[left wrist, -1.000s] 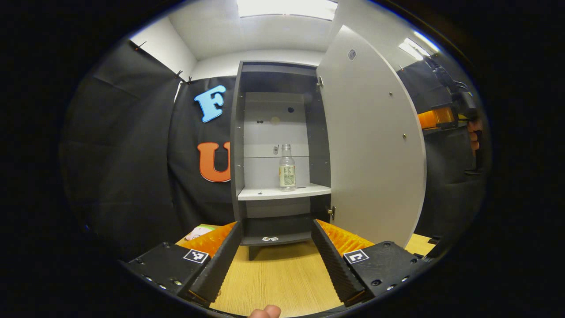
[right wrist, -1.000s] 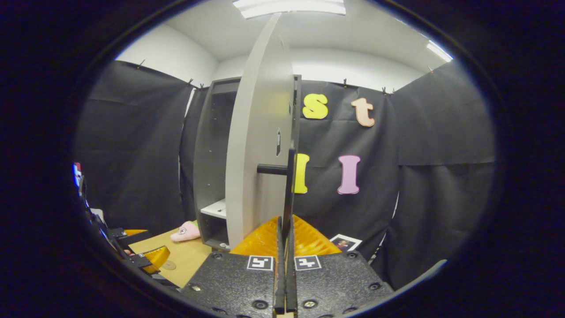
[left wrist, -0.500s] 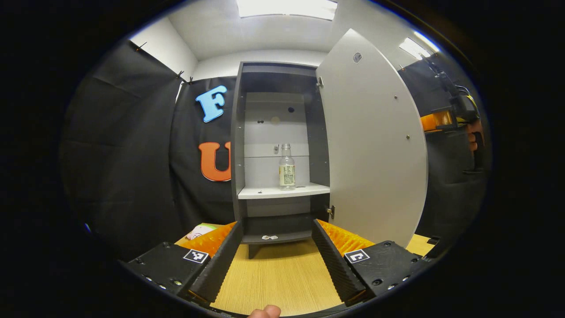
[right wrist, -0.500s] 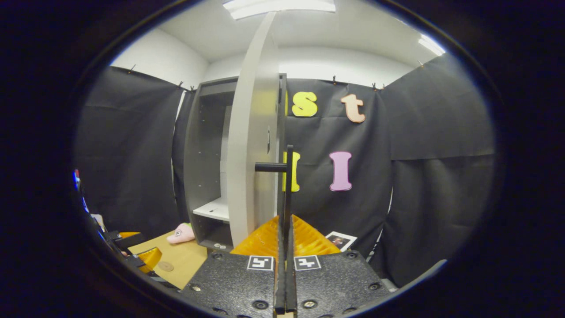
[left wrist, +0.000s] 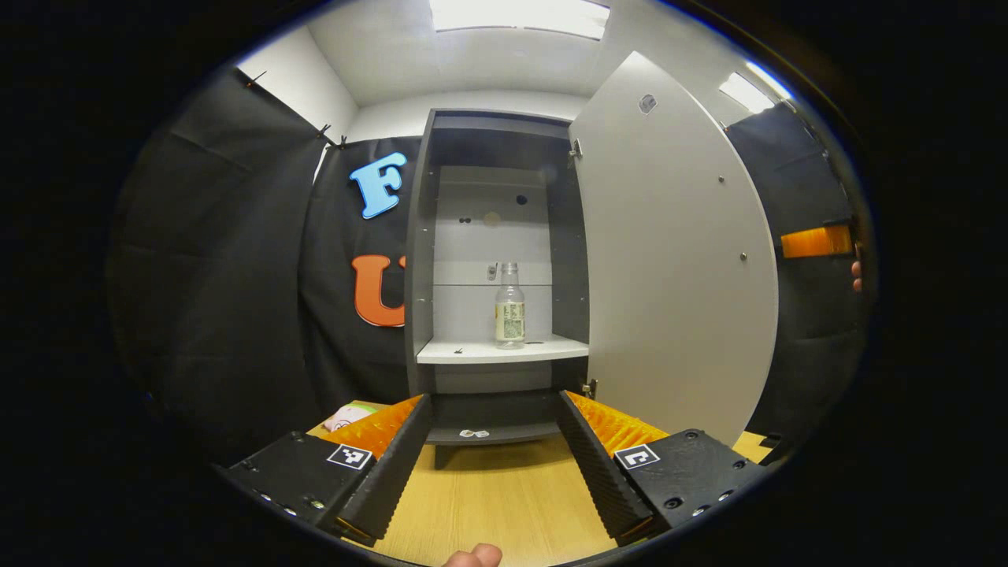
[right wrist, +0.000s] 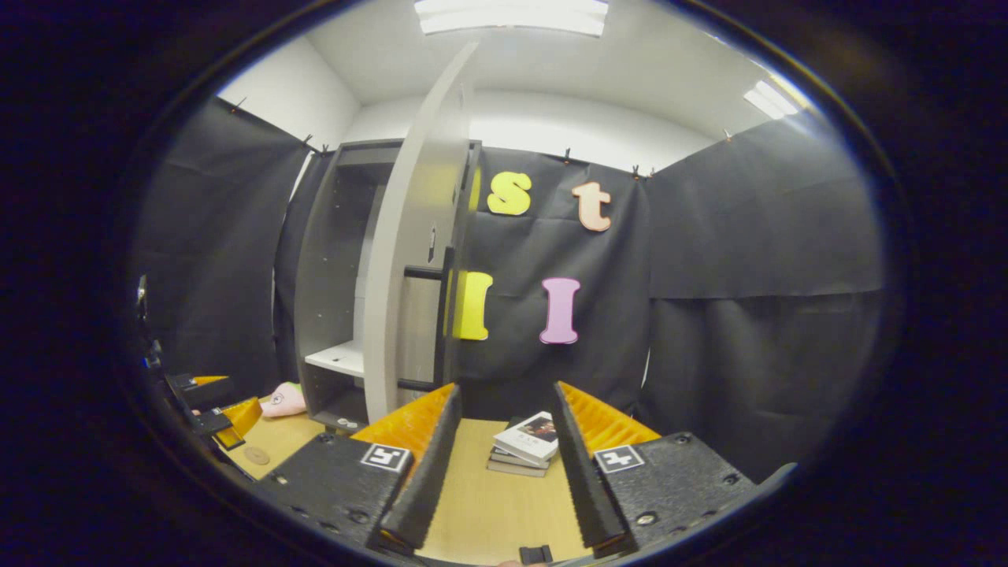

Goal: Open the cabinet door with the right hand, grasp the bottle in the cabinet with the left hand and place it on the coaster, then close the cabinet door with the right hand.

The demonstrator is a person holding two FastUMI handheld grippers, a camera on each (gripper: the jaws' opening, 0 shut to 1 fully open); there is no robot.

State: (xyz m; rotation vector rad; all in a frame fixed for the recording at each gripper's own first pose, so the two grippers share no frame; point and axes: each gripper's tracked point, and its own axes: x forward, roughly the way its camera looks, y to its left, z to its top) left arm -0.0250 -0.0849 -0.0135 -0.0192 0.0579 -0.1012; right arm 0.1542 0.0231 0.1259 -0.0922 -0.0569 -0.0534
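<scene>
Clear bottle (left wrist: 509, 305) with a pale label, cap probably off, stands upright on the cabinet shelf (left wrist: 472, 351), door (left wrist: 669, 260) swung open, both the left gripper (left wrist: 494, 465) and right gripper (right wrist: 504, 465) spread and holding nothing.

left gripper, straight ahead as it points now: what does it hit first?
Probably the open cabinet: the left gripper, jaws open, aims at the lower compartment, below the shelf holding the bottle. Depth unclear.

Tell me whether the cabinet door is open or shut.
Open: the cabinet door is swung wide, exposing the bottle upright on its shelf.
</scene>
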